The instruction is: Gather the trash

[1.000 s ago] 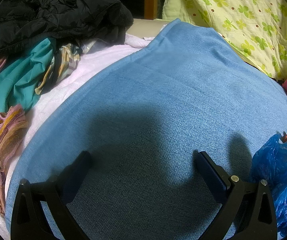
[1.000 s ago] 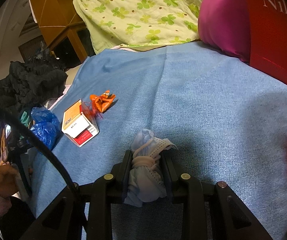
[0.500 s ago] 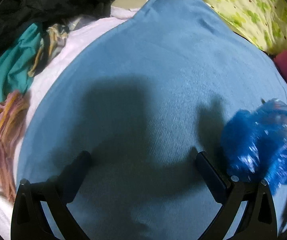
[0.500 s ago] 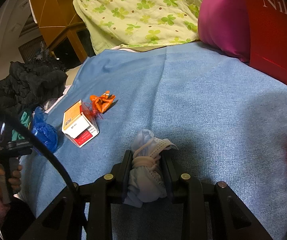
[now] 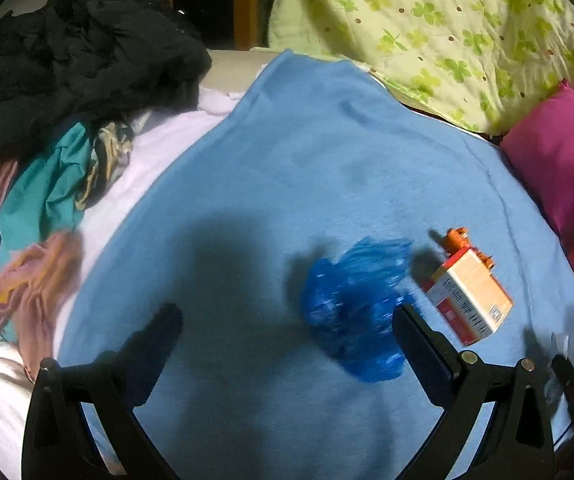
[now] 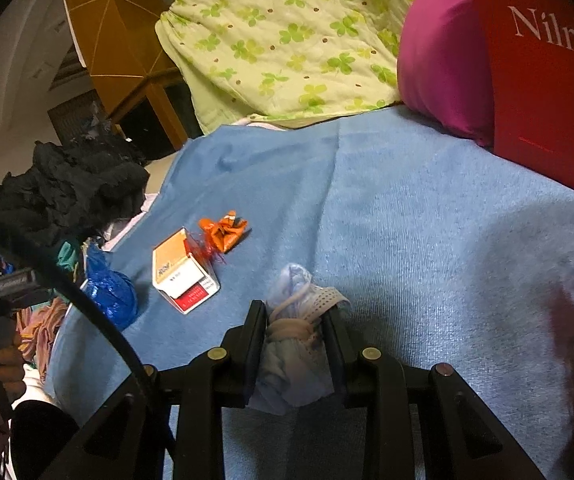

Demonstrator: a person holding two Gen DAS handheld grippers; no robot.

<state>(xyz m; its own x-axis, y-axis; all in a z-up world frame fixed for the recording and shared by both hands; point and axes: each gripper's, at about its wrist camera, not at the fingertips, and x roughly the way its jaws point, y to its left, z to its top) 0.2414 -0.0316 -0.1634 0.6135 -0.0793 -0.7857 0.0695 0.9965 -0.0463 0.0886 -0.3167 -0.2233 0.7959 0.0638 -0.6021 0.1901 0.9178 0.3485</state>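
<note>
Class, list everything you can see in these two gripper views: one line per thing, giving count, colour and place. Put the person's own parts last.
Blanket: one, blue, spread under everything.
Plastic bag: one, blue, crumpled, on the blanket between the left fingers.
Box: one, tan, white and red, on the blanket beside the bag.
Wrapper: one, orange, just past the box.
Face mask: one, pale blue, clamped in the right gripper.
Quilt: one, pale green with clover print, far side.
Pillow: one, magenta, right edge.
Red bag: one, white lettering, right.
Clothes pile: black, teal and striped, left.
Left gripper: black, open, empty.
Right gripper: black, shut.
Hand: one, holding the left gripper's handle.
</note>
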